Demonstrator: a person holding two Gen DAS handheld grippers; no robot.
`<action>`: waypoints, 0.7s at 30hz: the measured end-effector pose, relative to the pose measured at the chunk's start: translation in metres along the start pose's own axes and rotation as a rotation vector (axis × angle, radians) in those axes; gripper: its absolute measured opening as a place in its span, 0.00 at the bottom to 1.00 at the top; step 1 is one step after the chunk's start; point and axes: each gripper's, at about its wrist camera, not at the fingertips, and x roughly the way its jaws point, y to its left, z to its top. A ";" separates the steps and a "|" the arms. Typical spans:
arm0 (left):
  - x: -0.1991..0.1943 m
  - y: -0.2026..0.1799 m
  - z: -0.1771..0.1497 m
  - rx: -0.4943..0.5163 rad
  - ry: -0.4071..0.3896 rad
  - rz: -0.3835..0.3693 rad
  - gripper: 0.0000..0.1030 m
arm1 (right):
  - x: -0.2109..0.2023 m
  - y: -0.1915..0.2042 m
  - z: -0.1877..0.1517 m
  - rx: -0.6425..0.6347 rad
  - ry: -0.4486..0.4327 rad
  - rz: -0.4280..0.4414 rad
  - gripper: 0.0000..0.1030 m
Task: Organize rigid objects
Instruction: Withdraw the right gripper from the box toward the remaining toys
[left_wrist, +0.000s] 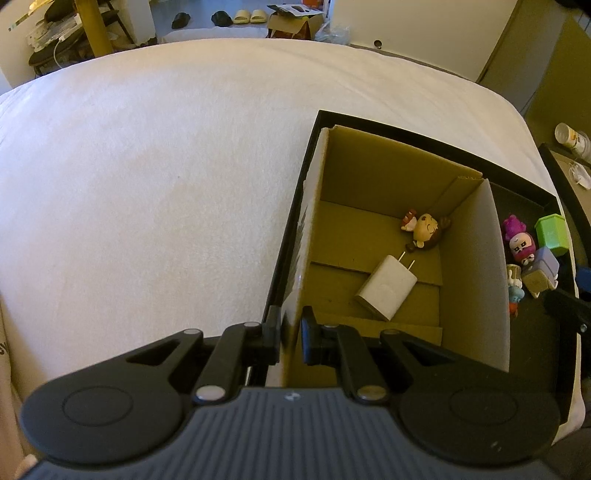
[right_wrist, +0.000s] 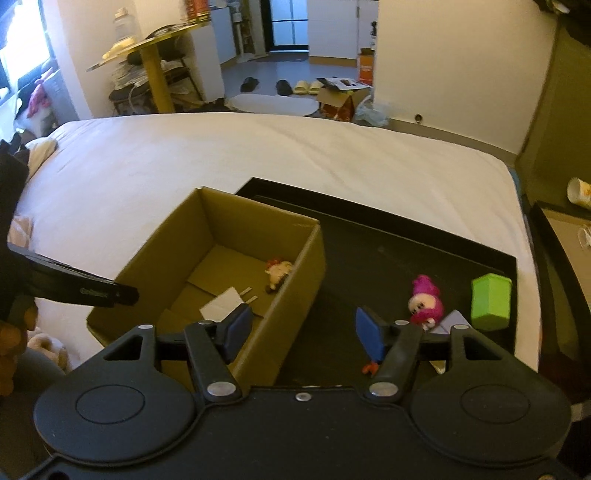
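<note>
An open cardboard box (left_wrist: 402, 177) stands in a black tray (left_wrist: 524, 195) on the white bed. Inside lie a white charger plug (left_wrist: 386, 288) and a small brown figurine (left_wrist: 424, 229). My left gripper (left_wrist: 291, 332) is shut on the box's left wall. Beside the box on the tray lie a pink figurine (right_wrist: 424, 302), a green cube (right_wrist: 489, 301), a grey block (left_wrist: 543, 269) and other small toys. My right gripper (right_wrist: 303, 332) is open and empty, above the box's near right corner. The box (right_wrist: 221, 236) and tray (right_wrist: 388, 254) show in the right wrist view too.
The white bed (left_wrist: 147, 184) spreads left and beyond the tray. A bedside table with a cup (right_wrist: 580, 194) stands right of the bed. Slippers, a cardboard box (right_wrist: 340, 98) and a yellow round table (right_wrist: 155, 48) stand on the floor beyond.
</note>
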 end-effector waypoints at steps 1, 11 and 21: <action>0.000 0.000 0.000 0.001 0.000 0.001 0.09 | 0.000 -0.003 -0.002 0.007 -0.001 -0.003 0.62; 0.000 -0.003 -0.001 0.008 -0.007 0.018 0.09 | 0.000 -0.034 -0.020 0.081 -0.011 -0.052 0.64; 0.001 -0.008 -0.002 0.008 -0.011 0.039 0.09 | 0.008 -0.072 -0.036 0.167 0.010 -0.080 0.64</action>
